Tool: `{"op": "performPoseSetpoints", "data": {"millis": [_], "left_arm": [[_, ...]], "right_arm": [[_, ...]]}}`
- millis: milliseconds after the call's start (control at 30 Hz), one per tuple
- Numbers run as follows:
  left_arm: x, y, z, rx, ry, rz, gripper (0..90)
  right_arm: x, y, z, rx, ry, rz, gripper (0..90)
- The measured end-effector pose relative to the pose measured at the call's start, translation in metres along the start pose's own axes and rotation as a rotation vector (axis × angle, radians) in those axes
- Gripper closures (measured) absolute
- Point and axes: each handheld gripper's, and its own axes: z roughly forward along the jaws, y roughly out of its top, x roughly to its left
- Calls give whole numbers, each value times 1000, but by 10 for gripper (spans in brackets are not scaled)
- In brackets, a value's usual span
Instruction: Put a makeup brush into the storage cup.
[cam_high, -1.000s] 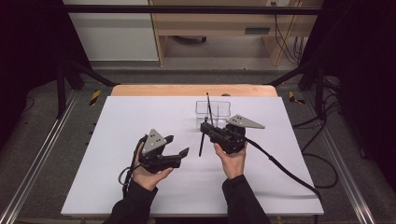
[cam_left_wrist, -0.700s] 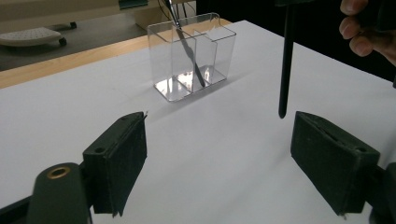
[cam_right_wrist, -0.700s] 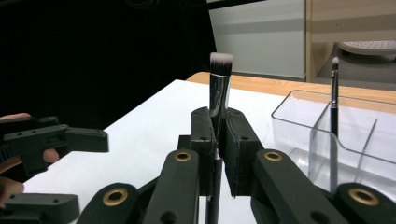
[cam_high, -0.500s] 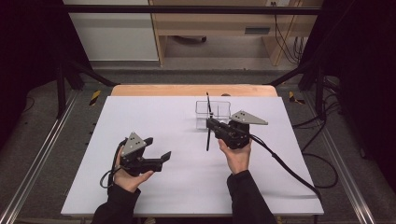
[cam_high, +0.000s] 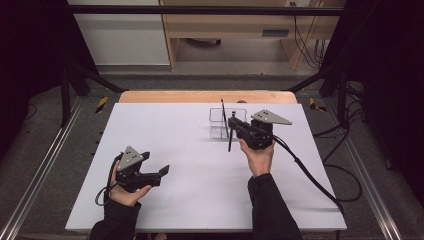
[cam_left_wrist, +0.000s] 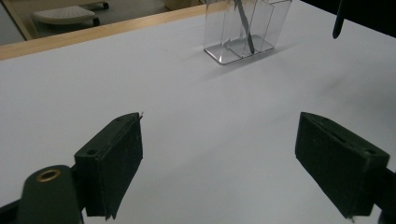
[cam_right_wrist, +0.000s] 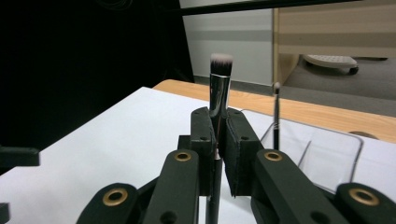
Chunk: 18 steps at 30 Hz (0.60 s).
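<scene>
Right tool (cam_high: 234, 126) sits at the far right of the white surface (cam_high: 190, 150), just this side of the clear organizer (cam_high: 225, 125). Its jaws are clenched on a makeup brush (cam_right_wrist: 218, 88); in the right gripper view I see the metal ferrule pinched between the two black pads, the white-tipped bristle head standing upright above them and the dark handle running down below. From the high view, the same brush (cam_high: 231, 131) hangs near vertical at the front edge of the organizer, its lower end above the surface; I cannot tell whether it touches.

The organizer (cam_right_wrist: 322, 154) lies close behind the jaws in that view, a transparent box with dividers. A second, thinner brush (cam_right_wrist: 276, 116) stands inside it, leaning slightly, small tip up. In the left gripper view the organizer (cam_left_wrist: 243, 28) shows far ahead, with the thin brush (cam_left_wrist: 245, 28) slanting in one compartment; which compartment I cannot tell.

Left tool (cam_high: 162, 172) is held low at the near left of the surface, well apart from the organizer and the right tool. It is released: both pads spread wide in the left gripper view, bare white surface (cam_left_wrist: 210, 130) between them, nothing gripped. The left hand (cam_high: 125, 192) grips its body from below.
</scene>
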Motion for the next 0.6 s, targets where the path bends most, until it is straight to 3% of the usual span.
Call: {"op": "performPoseSetpoints", "data": {"millis": [233, 600], "left_arm": [[2, -1, -1, 0, -2, 6, 140], [5, -3, -1, 17, 12, 16, 134]], "right_arm": [[-13, 9, 8, -6, -46, -6, 835], [-21, 22, 23, -32, -89, -19, 835]]}}
